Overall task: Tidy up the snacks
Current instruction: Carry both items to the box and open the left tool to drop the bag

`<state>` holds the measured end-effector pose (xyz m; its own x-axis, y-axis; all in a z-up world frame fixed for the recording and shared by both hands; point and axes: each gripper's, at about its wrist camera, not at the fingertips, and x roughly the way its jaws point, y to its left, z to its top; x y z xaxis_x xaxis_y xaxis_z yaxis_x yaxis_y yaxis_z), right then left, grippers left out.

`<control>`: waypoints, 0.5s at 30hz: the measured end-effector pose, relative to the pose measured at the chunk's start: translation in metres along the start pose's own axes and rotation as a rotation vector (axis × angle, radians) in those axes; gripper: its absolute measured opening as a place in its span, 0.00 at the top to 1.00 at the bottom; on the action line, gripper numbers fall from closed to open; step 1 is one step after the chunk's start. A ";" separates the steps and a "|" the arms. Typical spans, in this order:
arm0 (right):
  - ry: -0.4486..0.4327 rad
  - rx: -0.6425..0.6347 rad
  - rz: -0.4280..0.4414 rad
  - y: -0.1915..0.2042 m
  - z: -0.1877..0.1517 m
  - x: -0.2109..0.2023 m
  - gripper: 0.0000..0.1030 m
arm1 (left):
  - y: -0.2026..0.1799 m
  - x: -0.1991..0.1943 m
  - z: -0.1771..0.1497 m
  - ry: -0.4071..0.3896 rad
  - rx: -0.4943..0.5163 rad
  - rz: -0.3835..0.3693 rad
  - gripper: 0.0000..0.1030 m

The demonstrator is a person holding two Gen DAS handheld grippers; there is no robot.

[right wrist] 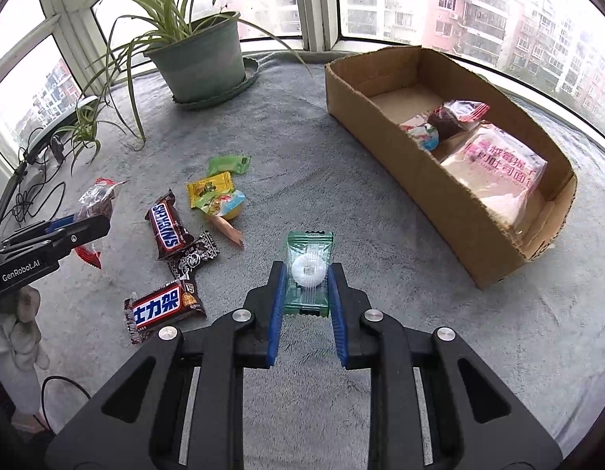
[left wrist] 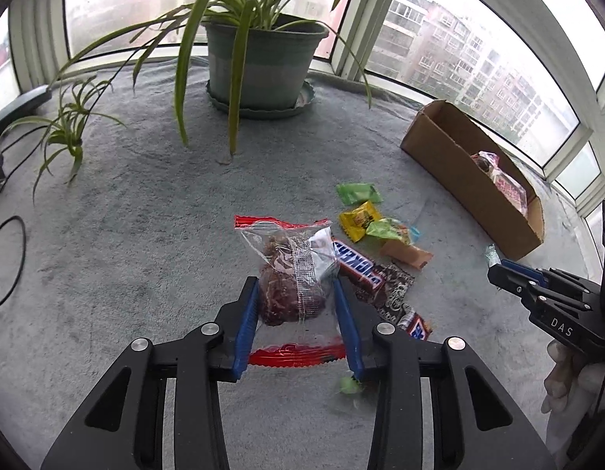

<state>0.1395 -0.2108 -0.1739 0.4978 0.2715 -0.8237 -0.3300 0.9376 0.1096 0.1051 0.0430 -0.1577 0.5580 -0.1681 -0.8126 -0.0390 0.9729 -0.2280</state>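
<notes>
Left wrist view: the left claw (left wrist: 296, 293) grips a clear pastry bag (left wrist: 290, 274) by its sides, lifted over the grey counter (left wrist: 145, 203), long axis running along the fingers, red ends fore and aft.

Right wrist view: the right claw (right wrist: 306, 278) pinches a green candy (right wrist: 308, 274) likewise, pointing ahead, probably bound for the box (right wrist: 439, 180) at right, which already holds snacks.

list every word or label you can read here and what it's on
"SNICKERS" on the brown candy bar wrapper
"士力架" on the second brown bar
"GenRobot.AI" on the black left gripper
"DAS" on the black right gripper
Pink print on the clear bread bag in the cardboard box: too blurred to read
Small candy wrappers: too small to read
</notes>
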 end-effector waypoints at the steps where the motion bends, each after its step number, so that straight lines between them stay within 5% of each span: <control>1: -0.011 0.004 -0.002 -0.002 0.002 -0.003 0.78 | -0.004 -0.001 0.003 -0.003 0.006 -0.010 0.65; 15: -0.103 0.064 -0.065 -0.056 0.032 -0.038 0.78 | -0.060 0.006 0.059 -0.053 0.101 -0.099 0.65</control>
<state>0.1650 -0.2669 -0.1310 0.5975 0.2278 -0.7689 -0.2441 0.9650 0.0962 0.1594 -0.0072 -0.1167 0.5983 -0.2576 -0.7588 0.1004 0.9636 -0.2479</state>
